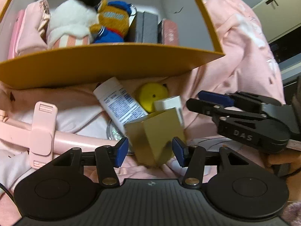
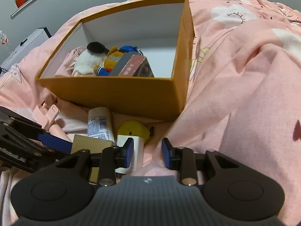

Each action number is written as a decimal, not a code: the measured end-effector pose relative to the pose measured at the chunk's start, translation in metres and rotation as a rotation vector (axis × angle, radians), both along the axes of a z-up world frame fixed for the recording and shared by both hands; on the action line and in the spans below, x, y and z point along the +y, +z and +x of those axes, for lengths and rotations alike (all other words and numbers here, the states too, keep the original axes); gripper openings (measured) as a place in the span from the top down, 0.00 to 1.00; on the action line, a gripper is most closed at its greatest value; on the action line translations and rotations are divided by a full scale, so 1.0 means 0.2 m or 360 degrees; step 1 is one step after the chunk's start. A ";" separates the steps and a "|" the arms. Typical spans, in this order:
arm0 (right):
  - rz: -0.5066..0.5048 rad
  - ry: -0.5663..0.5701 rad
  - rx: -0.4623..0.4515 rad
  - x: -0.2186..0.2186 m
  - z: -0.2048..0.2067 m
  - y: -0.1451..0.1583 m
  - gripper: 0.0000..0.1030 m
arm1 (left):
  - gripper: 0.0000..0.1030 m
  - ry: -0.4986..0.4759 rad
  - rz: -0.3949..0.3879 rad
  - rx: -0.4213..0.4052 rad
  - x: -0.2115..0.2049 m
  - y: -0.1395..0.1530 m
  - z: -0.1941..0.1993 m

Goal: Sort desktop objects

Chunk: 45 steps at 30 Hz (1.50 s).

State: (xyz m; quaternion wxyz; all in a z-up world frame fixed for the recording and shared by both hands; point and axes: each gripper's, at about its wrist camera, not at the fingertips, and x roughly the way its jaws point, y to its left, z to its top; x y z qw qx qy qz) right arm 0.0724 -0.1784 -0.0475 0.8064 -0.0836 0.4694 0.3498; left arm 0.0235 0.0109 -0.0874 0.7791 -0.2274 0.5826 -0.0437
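Observation:
A small gold box lies on the pink bedding between the open fingers of my left gripper; the pads stand beside it, contact unclear. It also shows in the right wrist view. Behind it lie a white tube, a yellow plush and a small white box. My right gripper is open, its left pad beside the white box. The orange storage box holds plush toys, grey and red boxes.
A pink phone holder lies at the left on the bedding. Rumpled pink quilt rises to the right of the orange box. A round clear lid lies under the tube. Cabinets stand in the background.

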 end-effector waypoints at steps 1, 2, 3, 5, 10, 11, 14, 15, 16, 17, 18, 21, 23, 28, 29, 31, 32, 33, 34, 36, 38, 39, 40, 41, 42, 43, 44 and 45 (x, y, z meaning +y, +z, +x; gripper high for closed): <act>0.0000 0.0004 0.0000 0.00 0.00 -0.01 0.65 | 0.42 0.0005 -0.0011 -0.0003 0.00 0.00 0.00; 0.0001 0.0009 0.0000 0.00 0.00 -0.01 0.62 | 0.40 0.0013 -0.0033 0.0005 0.00 -0.01 0.00; 0.0006 0.0017 0.0002 0.01 0.00 -0.01 0.61 | 0.39 0.0021 -0.0050 0.0014 0.01 -0.02 0.00; 0.0001 0.0024 -0.0003 0.01 0.00 -0.01 0.60 | 0.37 0.0032 -0.0076 0.0018 0.00 -0.04 0.01; -0.0012 0.0049 0.0015 0.03 0.00 -0.04 0.59 | 0.35 0.0074 -0.0124 0.0033 0.00 -0.07 0.01; -0.0013 0.0055 0.0028 0.04 0.01 -0.05 0.59 | 0.37 0.0082 -0.0131 0.0028 0.00 -0.07 0.01; -0.0015 0.0066 0.0077 0.05 0.04 -0.08 0.56 | 0.47 0.0093 -0.0111 0.0005 -0.01 -0.05 0.00; -0.0002 0.0069 0.0092 0.05 0.04 -0.09 0.56 | 0.51 0.0106 -0.0105 -0.0015 0.00 -0.04 0.00; 0.0007 0.0065 0.0103 0.05 0.05 -0.09 0.57 | 0.57 0.0114 -0.0095 -0.0033 0.00 -0.02 -0.01; 0.0011 0.0057 0.0109 0.05 0.05 -0.09 0.57 | 0.63 0.0121 -0.0085 -0.0048 0.01 0.00 -0.01; 0.0016 0.0051 0.0111 0.04 0.05 -0.09 0.57 | 0.65 0.0124 -0.0076 -0.0060 0.01 0.01 -0.01; 0.0025 0.0045 0.0117 0.04 0.05 -0.09 0.58 | 0.72 0.0129 -0.0051 -0.0082 0.02 0.04 -0.01; 0.0032 0.0049 0.0119 0.04 0.05 -0.09 0.58 | 0.74 0.0115 -0.0015 -0.0093 0.02 0.05 -0.01; 0.0198 0.0112 0.0196 0.00 0.06 -0.07 0.57 | 0.72 0.0121 0.0038 -0.0062 0.05 0.06 0.00; 0.0227 0.0132 0.0219 0.00 0.06 -0.07 0.56 | 0.71 0.0124 0.0049 -0.0058 0.06 0.06 0.00; 0.0263 0.0191 0.0266 0.02 0.05 -0.07 0.56 | 0.68 0.0122 0.0084 -0.0049 0.06 0.07 0.00; 0.0252 0.0216 0.0268 0.04 0.04 -0.07 0.56 | 0.68 0.0118 0.0105 -0.0044 0.07 0.07 -0.01; 0.0228 0.0243 0.0258 0.07 0.03 -0.07 0.56 | 0.67 0.0119 0.0124 -0.0037 0.08 0.08 -0.01; 0.0218 0.0265 0.0250 0.08 0.01 -0.07 0.56 | 0.65 0.0124 0.0134 -0.0032 0.10 0.08 -0.01; 0.0239 0.0299 0.0273 0.11 0.01 -0.07 0.57 | 0.64 0.0149 0.0114 -0.0028 0.13 0.08 -0.01; 0.0285 0.0334 0.0358 0.12 0.02 -0.09 0.63 | 0.57 0.0168 0.0070 -0.0018 0.16 0.06 -0.02; 0.0297 0.0338 0.0386 0.14 0.03 -0.10 0.63 | 0.51 0.0172 0.0064 -0.0003 0.17 0.05 -0.02; 0.0307 0.0338 0.0400 0.14 0.02 -0.10 0.64 | 0.44 0.0178 0.0065 0.0004 0.18 0.04 -0.02; 0.0310 0.0329 0.0410 0.15 0.03 -0.11 0.64 | 0.42 0.0184 0.0052 0.0001 0.19 0.03 -0.02; 0.0314 0.0315 0.0422 0.14 0.03 -0.11 0.65 | 0.42 0.0192 0.0020 -0.0001 0.19 0.02 -0.02; 0.0325 0.0298 0.0441 0.13 0.04 -0.11 0.66 | 0.42 0.0199 -0.0012 -0.0001 0.19 0.00 -0.02; 0.0339 0.0275 0.0460 0.12 0.05 -0.12 0.71 | 0.42 0.0200 -0.0036 -0.0009 0.18 0.00 -0.02; 0.0353 0.0243 0.0476 0.10 0.06 -0.12 0.74 | 0.42 0.0188 -0.0051 -0.0026 0.17 -0.01 -0.02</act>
